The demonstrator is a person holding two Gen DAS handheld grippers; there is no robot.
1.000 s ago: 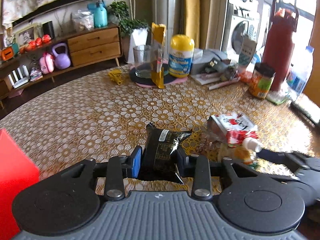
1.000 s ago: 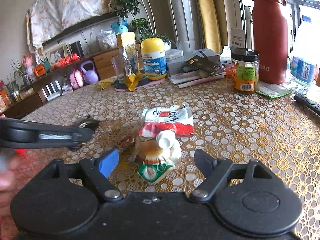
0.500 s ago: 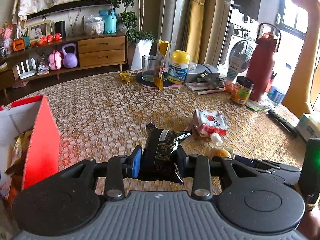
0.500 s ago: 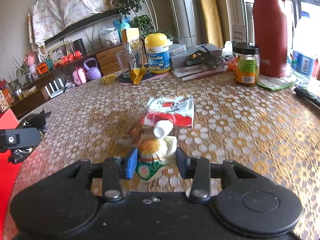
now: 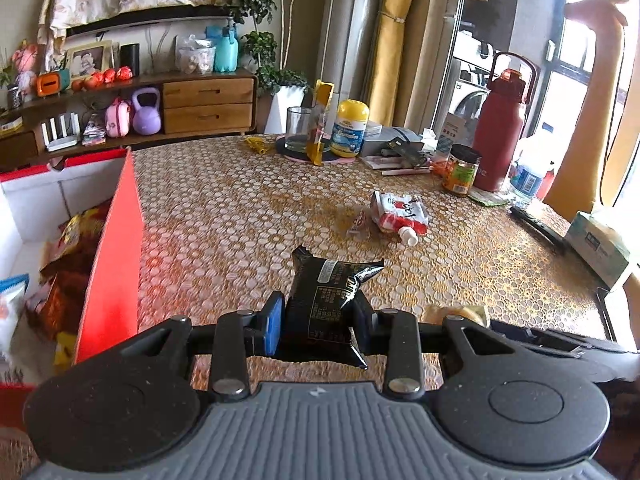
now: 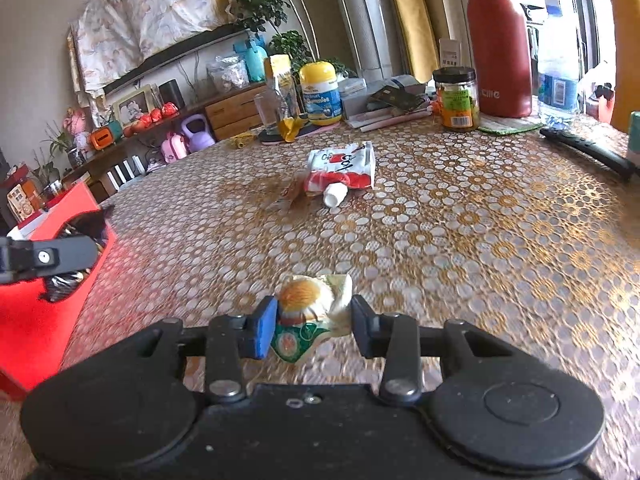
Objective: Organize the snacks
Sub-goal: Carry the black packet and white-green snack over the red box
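My left gripper [image 5: 318,324] is shut on a black snack packet [image 5: 326,300], held above the table just right of the red box [image 5: 116,240], which has several snacks inside. In the right wrist view that gripper [image 6: 48,258] hangs with the black packet [image 6: 64,280] at the red box's [image 6: 36,328] near wall. My right gripper [image 6: 312,326] is shut on a small yellow and green snack packet [image 6: 310,300], lifted over the table. A white and red spouted pouch [image 6: 342,168] and a small clear wrapper [image 6: 288,196] lie mid-table; the pouch [image 5: 400,212] also shows ahead of the left gripper.
Along the table's far side stand a glass [image 5: 298,134], a yellow-lidded bottle [image 5: 352,128], a jar [image 5: 462,170], a red flask [image 5: 500,128] and a water bottle [image 6: 558,72]. A black remote [image 6: 588,150] and a tissue box [image 5: 600,244] lie at the right edge. A person's arm [image 5: 592,100] rises there.
The right gripper closed on the yellow and green packet and drew it back from the pouch. The left gripper carried the black packet leftward, bringing the red box into view.
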